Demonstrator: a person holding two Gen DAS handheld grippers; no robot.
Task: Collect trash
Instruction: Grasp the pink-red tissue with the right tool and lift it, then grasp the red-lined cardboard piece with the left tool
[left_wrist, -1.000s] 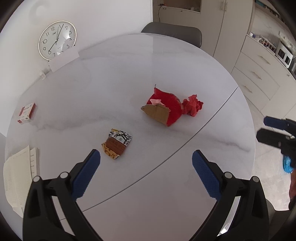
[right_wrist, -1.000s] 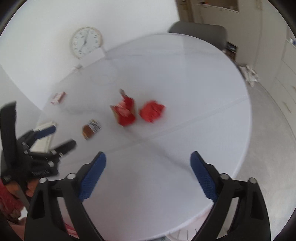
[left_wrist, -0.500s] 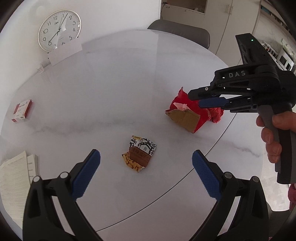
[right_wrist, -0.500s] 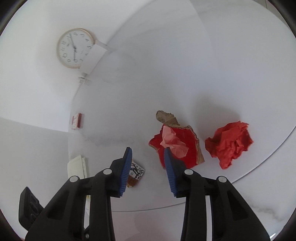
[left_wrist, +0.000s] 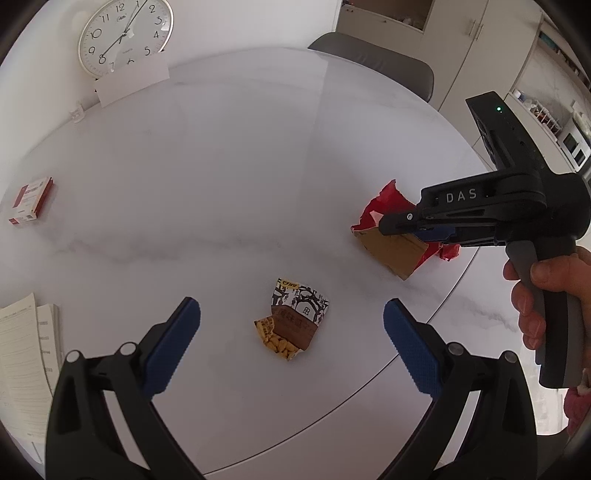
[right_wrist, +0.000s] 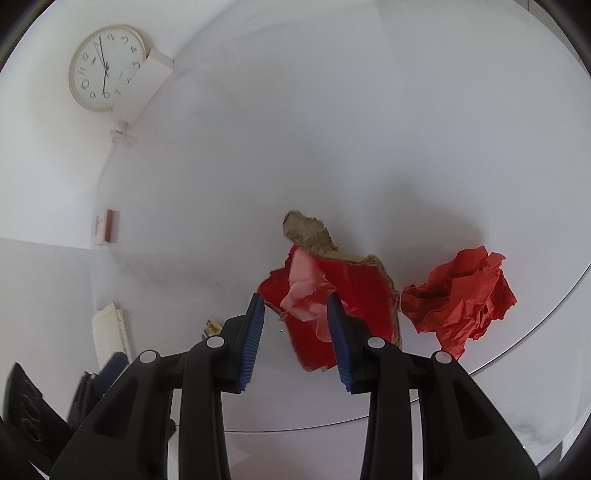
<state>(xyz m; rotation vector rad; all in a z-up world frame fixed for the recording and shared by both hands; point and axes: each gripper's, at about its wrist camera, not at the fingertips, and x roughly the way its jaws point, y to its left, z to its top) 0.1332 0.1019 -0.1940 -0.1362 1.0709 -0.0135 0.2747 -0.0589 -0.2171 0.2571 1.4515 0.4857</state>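
A torn red-and-brown cardboard piece with pink tissue lies on the white round table. My right gripper is half open, its blue pads on either side of the pink tissue, just above the cardboard. A crumpled red paper ball lies right of it. A snack wrapper with peanuts pictured lies between the wide-open pads of my left gripper, which hovers above it. The right gripper also shows in the left wrist view.
A small red-and-white box lies at the table's left. Papers lie at the near left edge. A clock leans on the wall behind a white card. A grey chair stands at the far side.
The right gripper has come down and forward onto the red cardboard piece. The left gripper has moved closer to the snack wrapper.
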